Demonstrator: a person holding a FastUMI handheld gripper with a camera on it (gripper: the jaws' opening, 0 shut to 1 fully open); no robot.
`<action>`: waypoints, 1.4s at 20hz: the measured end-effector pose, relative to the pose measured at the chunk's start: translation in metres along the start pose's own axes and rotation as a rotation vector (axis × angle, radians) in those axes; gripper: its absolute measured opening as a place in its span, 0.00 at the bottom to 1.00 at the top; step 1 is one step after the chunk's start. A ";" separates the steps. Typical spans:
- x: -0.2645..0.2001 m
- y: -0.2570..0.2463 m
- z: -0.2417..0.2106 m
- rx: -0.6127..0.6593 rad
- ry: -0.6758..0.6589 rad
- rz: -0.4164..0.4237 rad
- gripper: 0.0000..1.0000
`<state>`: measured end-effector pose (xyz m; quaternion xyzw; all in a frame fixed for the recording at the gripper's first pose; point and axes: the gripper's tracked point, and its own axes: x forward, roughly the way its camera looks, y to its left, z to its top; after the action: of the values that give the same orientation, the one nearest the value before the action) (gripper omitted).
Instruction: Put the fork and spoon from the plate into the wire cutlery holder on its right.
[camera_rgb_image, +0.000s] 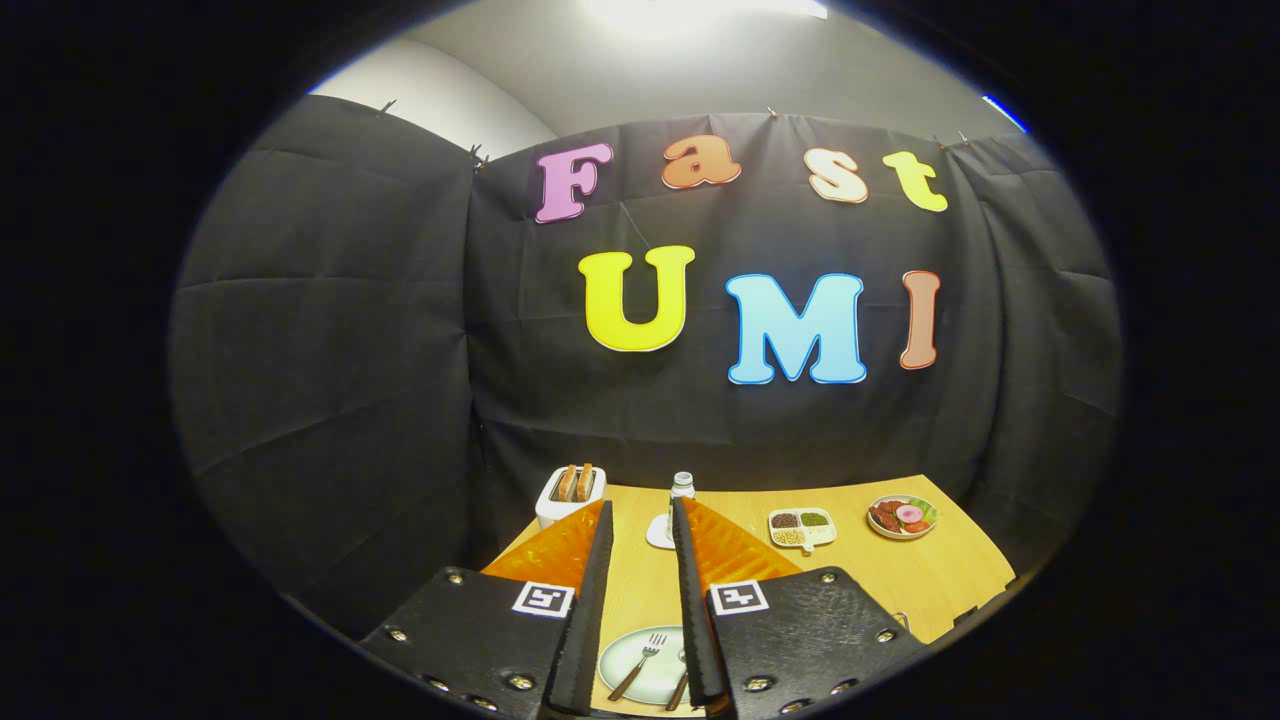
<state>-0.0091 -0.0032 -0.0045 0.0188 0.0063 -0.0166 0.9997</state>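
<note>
A: Gripper (642, 515) state?
B: Fingers parted, nothing between the pads, held above the wooden table (950, 580).
A: Task items?
B: Plate (628, 668) lies low between the fingers, near the table's front. Fork (640, 665) rests on it, tines pointing away. Spoon (680, 690) is beside the fork, partly hidden behind the right finger.
A: Holder?
B: Can't make it out; something thin pokes up by the right finger's housing, too small to tell.
A: Other stuff?
B: Toaster (570, 497) with bread at far left, bottle (682, 486) just beyond the fingertips, divided tray (802, 528) and food plate (902, 516) far right.
</note>
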 end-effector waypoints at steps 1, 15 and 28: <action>0.001 -0.001 0.000 0.001 -0.003 -0.002 0.36; 0.007 -0.023 -0.006 0.017 -0.003 -0.093 0.35; 0.029 -0.046 -0.176 0.099 0.390 -0.182 0.36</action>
<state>0.0165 -0.0440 -0.1821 0.0701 0.2002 -0.1031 0.9718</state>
